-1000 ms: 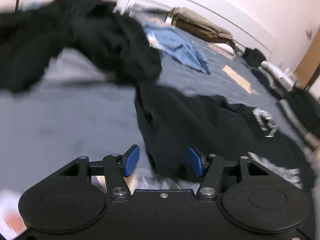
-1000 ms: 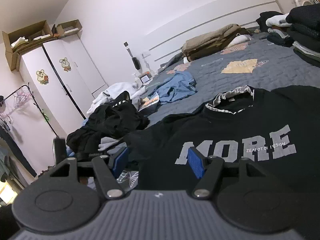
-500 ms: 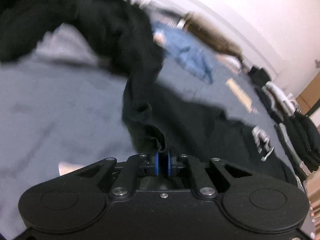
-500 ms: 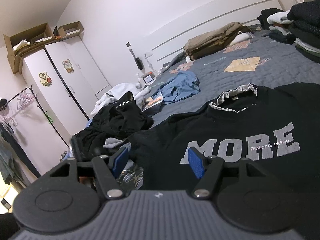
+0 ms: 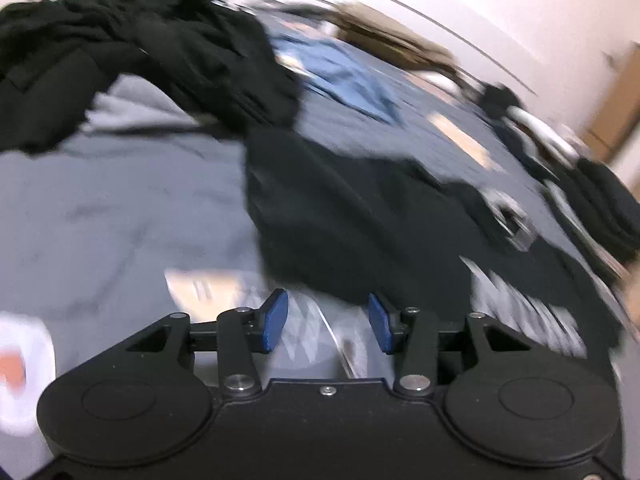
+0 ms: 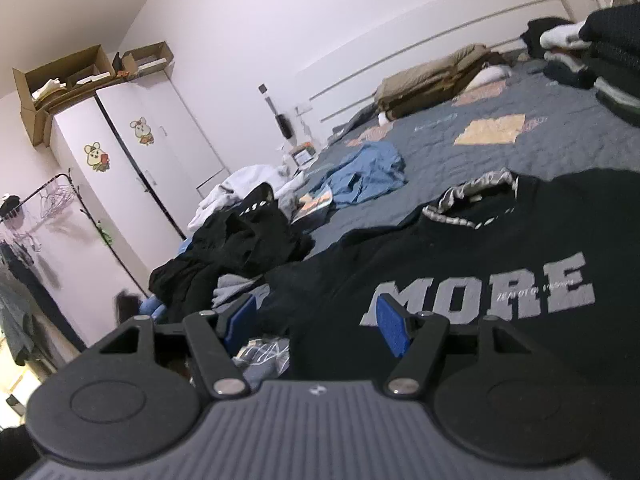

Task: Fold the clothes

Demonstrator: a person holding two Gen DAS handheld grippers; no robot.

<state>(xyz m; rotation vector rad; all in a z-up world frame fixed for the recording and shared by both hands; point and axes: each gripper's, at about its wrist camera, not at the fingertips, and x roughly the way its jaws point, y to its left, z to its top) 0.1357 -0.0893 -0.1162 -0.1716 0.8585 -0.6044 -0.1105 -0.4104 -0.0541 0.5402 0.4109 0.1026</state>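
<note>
On the grey quilted bed (image 6: 560, 148) we see the black "MORE" printed sweatshirt (image 6: 460, 264) spread flat, its hem edge just ahead of our left gripper (image 5: 328, 322), whose blue pads are opening with no cloth between them, while our right gripper (image 6: 316, 320) hovers spread, empty, over its front.

Pale walls, white wardrobe (image 6: 132, 160) with cardboard boxes (image 6: 80, 76) on top, white headboard (image 6: 440, 52), grey quilted bed (image 6: 540, 152).
</note>
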